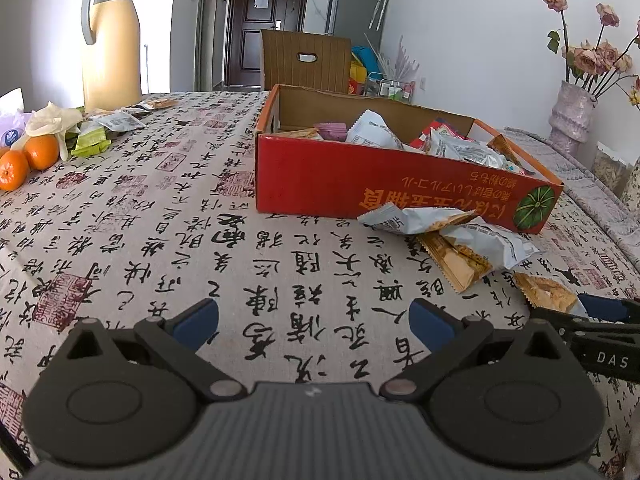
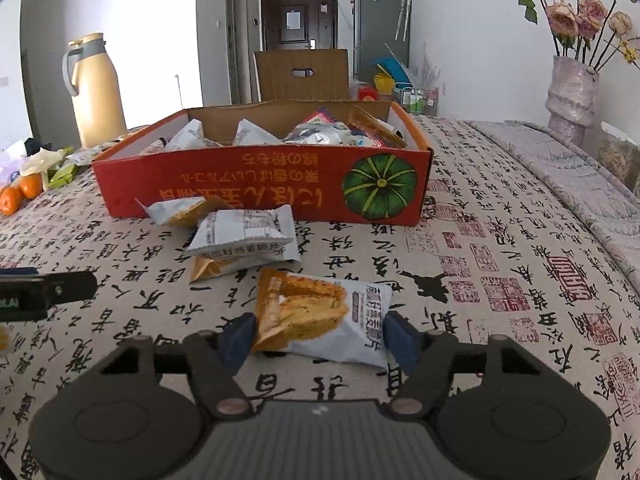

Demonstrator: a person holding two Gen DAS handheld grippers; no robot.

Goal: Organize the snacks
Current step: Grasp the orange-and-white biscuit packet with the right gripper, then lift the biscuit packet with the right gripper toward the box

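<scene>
Right gripper (image 2: 320,338) clamped across snack packet (image 2: 320,316), lower centre: light, crinkly, slippery, crushable; best gripped mid-body, gently. Left gripper (image 1: 314,322) open, empty.

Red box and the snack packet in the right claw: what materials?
Red box: looks like corrugated cardboard, glossy red print outside, raw brown inside walls, creased rim. Snack packet: probably thin plastic film, shiny and crinkled, with a serrated sealed edge; pads of the right claw bracket both ends.
</scene>
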